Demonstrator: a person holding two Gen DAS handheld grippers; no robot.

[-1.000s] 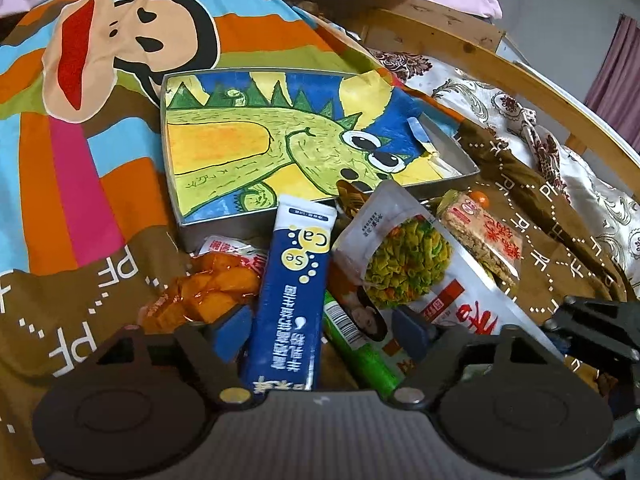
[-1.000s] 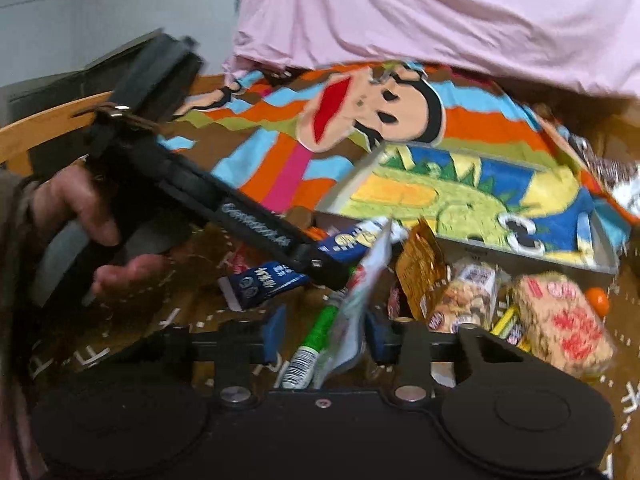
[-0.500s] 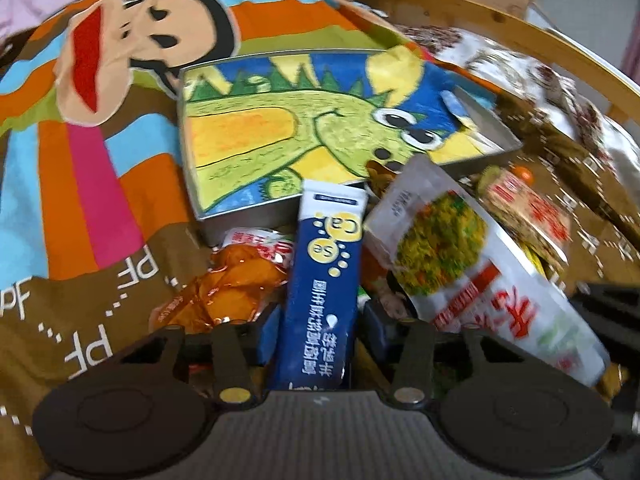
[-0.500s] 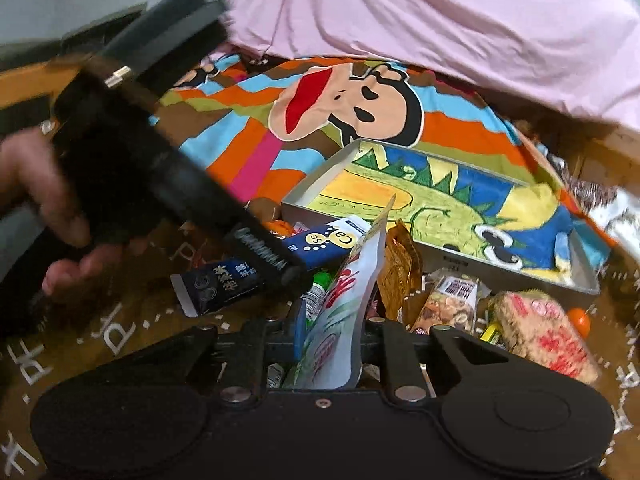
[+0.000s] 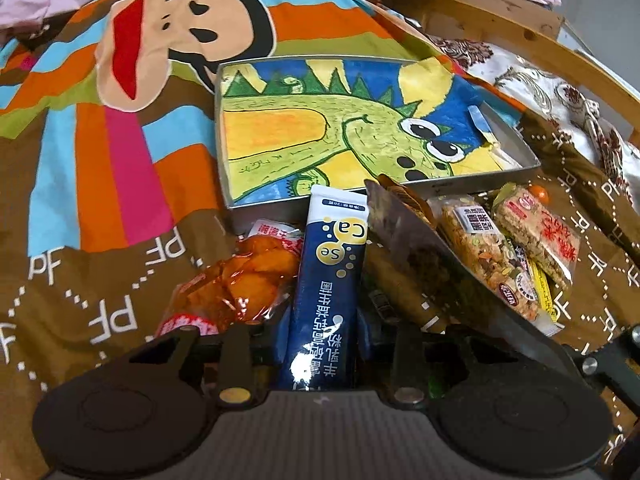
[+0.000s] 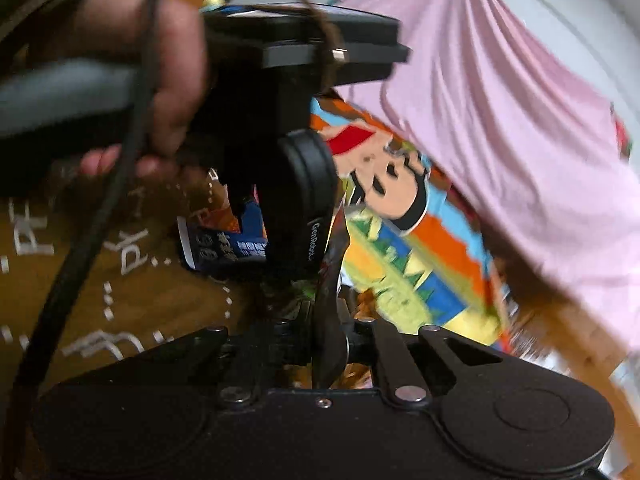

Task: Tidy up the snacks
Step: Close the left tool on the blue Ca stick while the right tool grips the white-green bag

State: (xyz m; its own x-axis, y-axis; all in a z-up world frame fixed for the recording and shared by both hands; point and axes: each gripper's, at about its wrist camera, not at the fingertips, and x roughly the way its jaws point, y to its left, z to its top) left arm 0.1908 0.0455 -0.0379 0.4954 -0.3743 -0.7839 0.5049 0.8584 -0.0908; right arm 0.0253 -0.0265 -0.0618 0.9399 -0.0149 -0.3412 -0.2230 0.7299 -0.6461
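Note:
My left gripper (image 5: 322, 344) is shut on a long blue and white packet (image 5: 330, 280) marked Ca and Se, which points toward a shallow metal tray (image 5: 264, 216) lined with a dinosaur drawing. My right gripper (image 6: 326, 344) is shut on a flat snack pouch (image 6: 330, 300), held on edge and lifted; the same pouch (image 5: 432, 264) shows its dark back in the left wrist view. Beside the blue packet lie an orange snack bag (image 5: 240, 284) and two grain bars (image 5: 488, 256).
Everything lies on a striped cartoon-monkey blanket (image 5: 100, 160) on a bed. A wooden bed rail (image 5: 560, 60) curves along the right, and a pink sheet (image 6: 500, 100) lies behind. The left gripper and the hand holding it (image 6: 160, 80) fill the right wrist view's left half.
The right gripper has closed on the snack pouch and lifted and turned it on edge. The left gripper has closed on the blue packet and come nearer to the tray.

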